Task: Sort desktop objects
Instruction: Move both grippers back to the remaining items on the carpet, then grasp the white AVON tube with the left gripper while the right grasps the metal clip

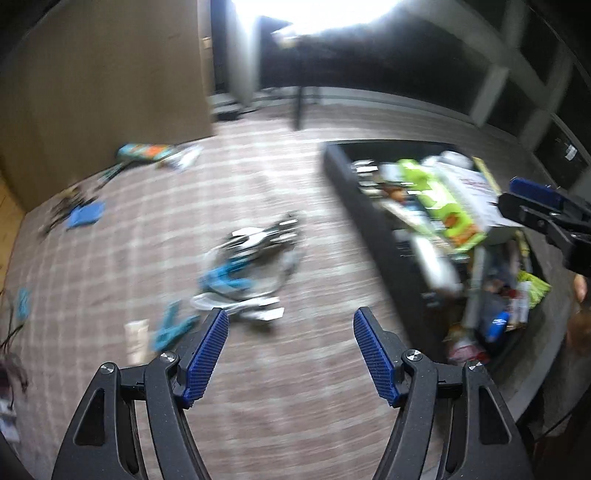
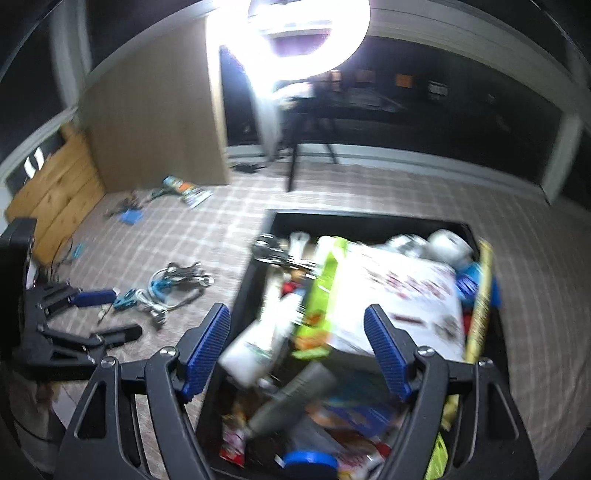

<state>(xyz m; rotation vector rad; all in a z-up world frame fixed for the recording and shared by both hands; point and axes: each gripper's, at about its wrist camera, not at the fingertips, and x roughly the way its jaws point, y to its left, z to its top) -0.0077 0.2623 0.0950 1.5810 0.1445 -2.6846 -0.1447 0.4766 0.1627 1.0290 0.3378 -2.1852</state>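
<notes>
Left wrist view first, and it is blurred: the left gripper (image 1: 290, 323) hangs over the plaid cloth (image 1: 147, 258) with its blue pads (image 1: 207, 354) spread wide and nothing between them. Just past the fingertips lies a tangle of cables (image 1: 251, 266), white, teal and dark, with a teal clip (image 1: 171, 326) near the left pad. Farther off, by the tan panel (image 1: 103, 81), sit a blue cloth (image 1: 85, 215) and an orange-and-teal packet (image 1: 146, 152). At right, the black bin (image 1: 373, 221) is heaped with items, a lime-green box (image 1: 443, 206) on top. The right gripper (image 1: 535, 206) juts in at the right edge over the bin; from here its jaws cannot be judged.

Right wrist view now, and this gripper (image 2: 297, 326) is released too, pads (image 2: 388, 354) well apart, hovering over the bin (image 2: 236, 295) with nothing pinched. Between and beyond the fingers lie a white printed box (image 2: 399, 295), the lime-green box (image 2: 325, 280), a white bottle (image 2: 255, 347) and a grey tube (image 2: 295, 395). A yellow packet (image 2: 480, 302) stands along the bin's right wall, and a blue lid (image 2: 310, 459) shows at the near end. Left of the bin, the cables (image 2: 173, 284) sprawl on the cloth (image 2: 535, 295), and the left gripper (image 2: 110, 314) hovers near them, fingers spread. A bright lamp (image 2: 306, 33) glares at the top.
</notes>
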